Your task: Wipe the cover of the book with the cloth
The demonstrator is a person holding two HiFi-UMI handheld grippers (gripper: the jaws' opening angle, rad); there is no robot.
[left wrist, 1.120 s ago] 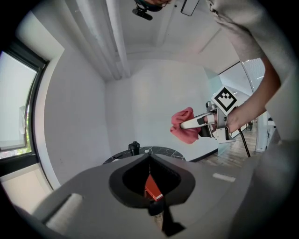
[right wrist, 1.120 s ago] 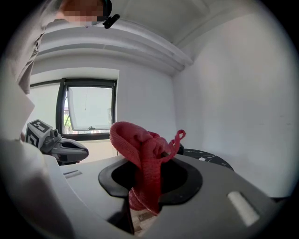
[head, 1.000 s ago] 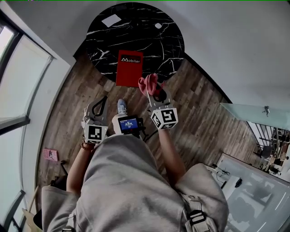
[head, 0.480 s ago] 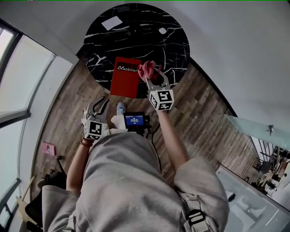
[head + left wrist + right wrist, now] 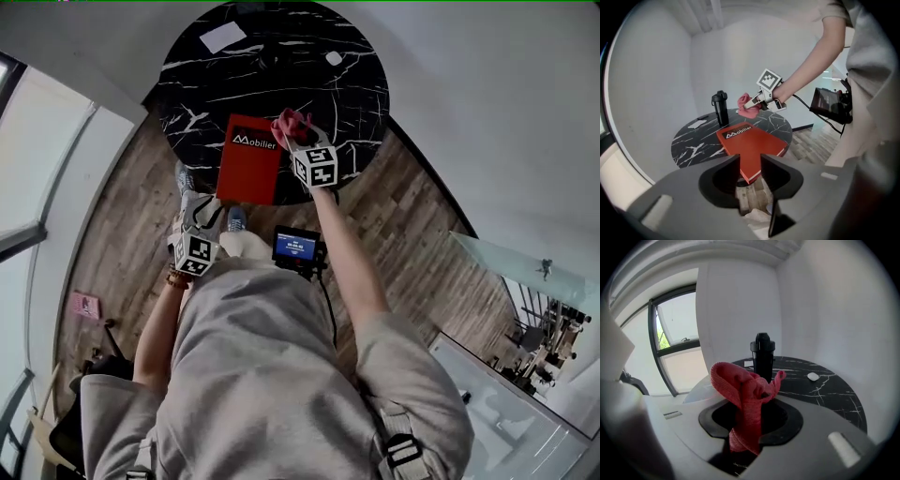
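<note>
Now: the right hand-held gripper (image 5: 300,141), clamped on the pink cloth (image 5: 289,122), has been carried from the near edge of the red book (image 5: 246,173) to its far right corner on the desk (image 5: 192,94). On the left hand-held gripper (image 5: 750,165) the jaws are being opened, nothing is held, and the book's near corner is faced. Wiping is judged imminent.
</note>
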